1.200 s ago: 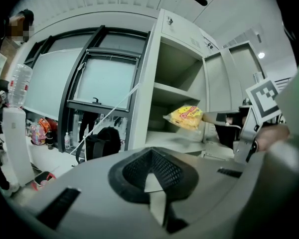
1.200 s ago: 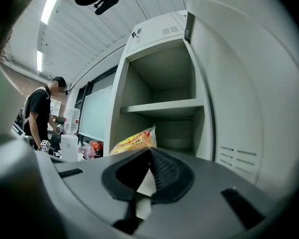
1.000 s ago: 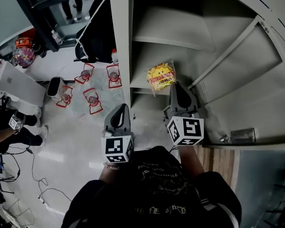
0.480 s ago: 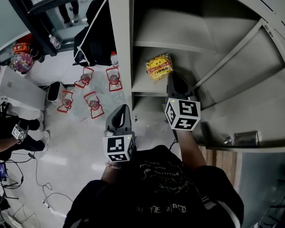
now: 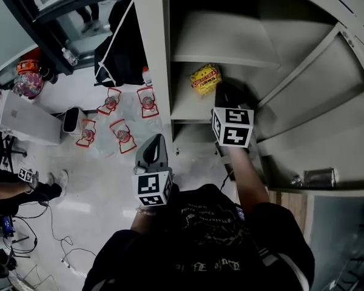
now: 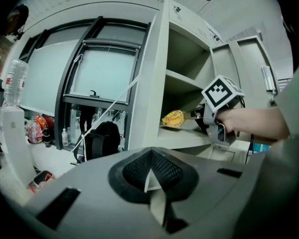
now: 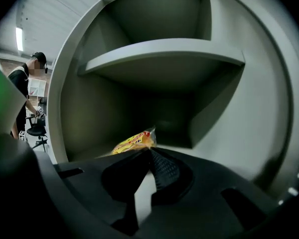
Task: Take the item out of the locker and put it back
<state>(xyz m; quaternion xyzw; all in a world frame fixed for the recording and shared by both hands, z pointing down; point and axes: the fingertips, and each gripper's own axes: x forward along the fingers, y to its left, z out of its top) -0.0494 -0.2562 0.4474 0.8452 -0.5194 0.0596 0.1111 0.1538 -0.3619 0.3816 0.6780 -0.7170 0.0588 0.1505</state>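
So a grey metal locker (image 5: 151, 41) is standing open over a pale floor (image 5: 79, 180), with a few red-framed lantern things (image 5: 118, 131) being left lying beside it. The yellow snack packet (image 5: 205, 79) is being rested on the middle shelf (image 5: 182, 107), and its edge is being pinched by the right gripper (image 7: 149, 149), jaws squeezed right together on the thin wrapper. The left gripper (image 6: 150, 171) is being held outside the locker, well apart from the packet, jaws closed up with nothing between them.
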